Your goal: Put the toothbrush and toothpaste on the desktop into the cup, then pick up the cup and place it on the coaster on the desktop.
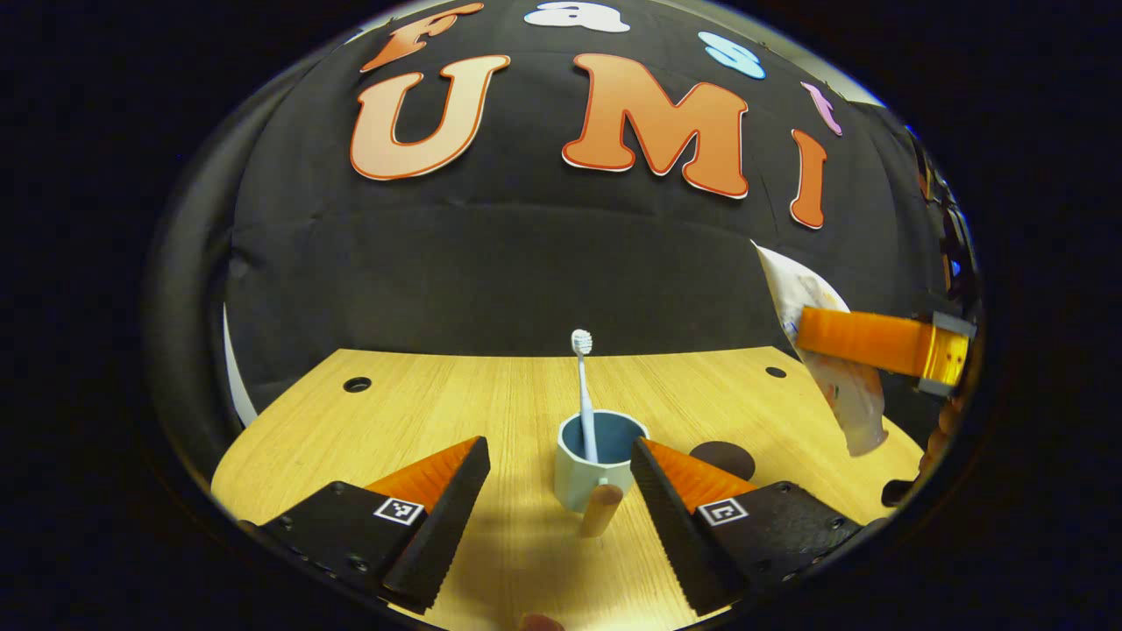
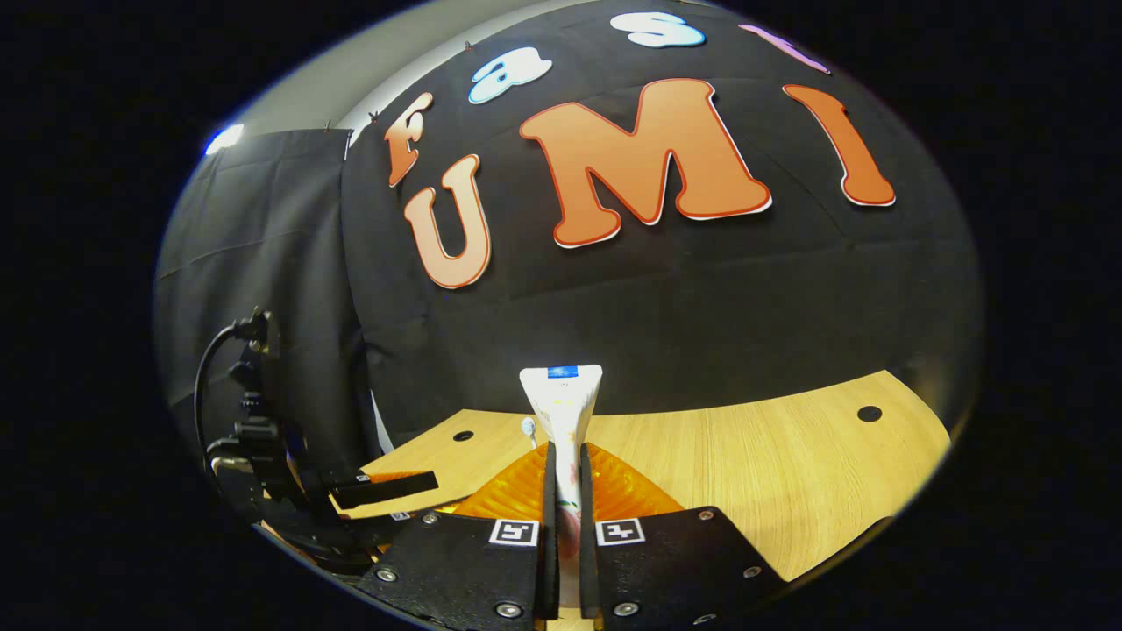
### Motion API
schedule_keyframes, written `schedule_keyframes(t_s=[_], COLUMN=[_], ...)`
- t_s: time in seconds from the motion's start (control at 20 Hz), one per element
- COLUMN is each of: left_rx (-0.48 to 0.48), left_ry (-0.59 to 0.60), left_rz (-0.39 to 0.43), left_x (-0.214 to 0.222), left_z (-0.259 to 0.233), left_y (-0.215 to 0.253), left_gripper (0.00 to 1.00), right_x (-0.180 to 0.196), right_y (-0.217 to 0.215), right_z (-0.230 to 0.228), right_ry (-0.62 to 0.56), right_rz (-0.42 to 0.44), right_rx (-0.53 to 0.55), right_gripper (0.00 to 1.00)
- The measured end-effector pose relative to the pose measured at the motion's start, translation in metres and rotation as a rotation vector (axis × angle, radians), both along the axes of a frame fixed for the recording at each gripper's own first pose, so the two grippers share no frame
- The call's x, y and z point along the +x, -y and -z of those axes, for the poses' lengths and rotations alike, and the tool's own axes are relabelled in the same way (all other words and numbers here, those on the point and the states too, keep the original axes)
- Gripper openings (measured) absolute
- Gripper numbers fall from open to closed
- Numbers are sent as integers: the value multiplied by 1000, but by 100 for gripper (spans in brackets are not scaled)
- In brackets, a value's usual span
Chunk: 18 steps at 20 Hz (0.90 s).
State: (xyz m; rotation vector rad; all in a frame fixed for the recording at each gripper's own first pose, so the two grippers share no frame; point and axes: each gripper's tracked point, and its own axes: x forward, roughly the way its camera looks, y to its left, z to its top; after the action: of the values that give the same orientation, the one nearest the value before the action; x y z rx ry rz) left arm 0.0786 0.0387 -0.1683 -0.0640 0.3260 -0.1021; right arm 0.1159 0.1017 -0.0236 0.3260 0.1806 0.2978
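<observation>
The toothbrush [image 1: 582, 394] already stands in the cup [image 1: 596, 460], handle down and bristles up, leaning a little off vertical; the cup sits on the worktop [image 1: 438, 412] with its short handle turned toward the left gripper view's camera, and the dark round coaster [image 1: 724, 457] lies just beside it on that view's right; the left tool [image 1: 561, 491] hangs low in front of the cup with its jaws spread wide, holding nothing, the cup lying between and just beyond its tips; the right tool [image 2: 562, 491] is clamped narrow on the toothpaste [image 2: 561, 407], both fingers pressing the tube's flat body, its crimped end standing up past the tips; in the left gripper view that tube [image 1: 833, 368] hangs in the air up and to the right of the cup, well apart from it, its long axis steeply tilted, lower end toward the worktop; so the coming move, as I judge it, belongs to the right tool: carry the tube across toward the cup's mouth, bring its axis near upright, and lower it beside the toothbrush without knocking the brush; the cup's opening is narrow, so a slanted entry risks catching the rim.
</observation>
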Motion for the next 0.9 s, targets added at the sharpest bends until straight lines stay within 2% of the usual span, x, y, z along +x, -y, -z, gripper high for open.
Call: schedule_keyframes(t_s=[0.1, 0.3, 0.45, 0.75, 0.9], left_rx=[33, -1, 19, 16, 16], left_ry=[25, 56, 79, 69, 66], left_rz=[-3, 37, 43, 58, 41], left_x=[-10, -27, -37, -48, -48], left_z=[-5, -17, -22, -16, -13], left_y=[-7, -4, -7, -10, -21], left_gripper=[99, 99, 98, 99, 99], right_x=[8, 20, 31, 57, 76], right_y=[-5, -17, -26, -52, -65], right_z=[-9, -29, -42, -47, -34], right_ry=[21, 80, 129, 181, 180], right_rz=[0, -6, -6, -31, -32], right_rx=[11, 43, 67, 106, 108], right_gripper=[10, 10, 10, 9, 10])
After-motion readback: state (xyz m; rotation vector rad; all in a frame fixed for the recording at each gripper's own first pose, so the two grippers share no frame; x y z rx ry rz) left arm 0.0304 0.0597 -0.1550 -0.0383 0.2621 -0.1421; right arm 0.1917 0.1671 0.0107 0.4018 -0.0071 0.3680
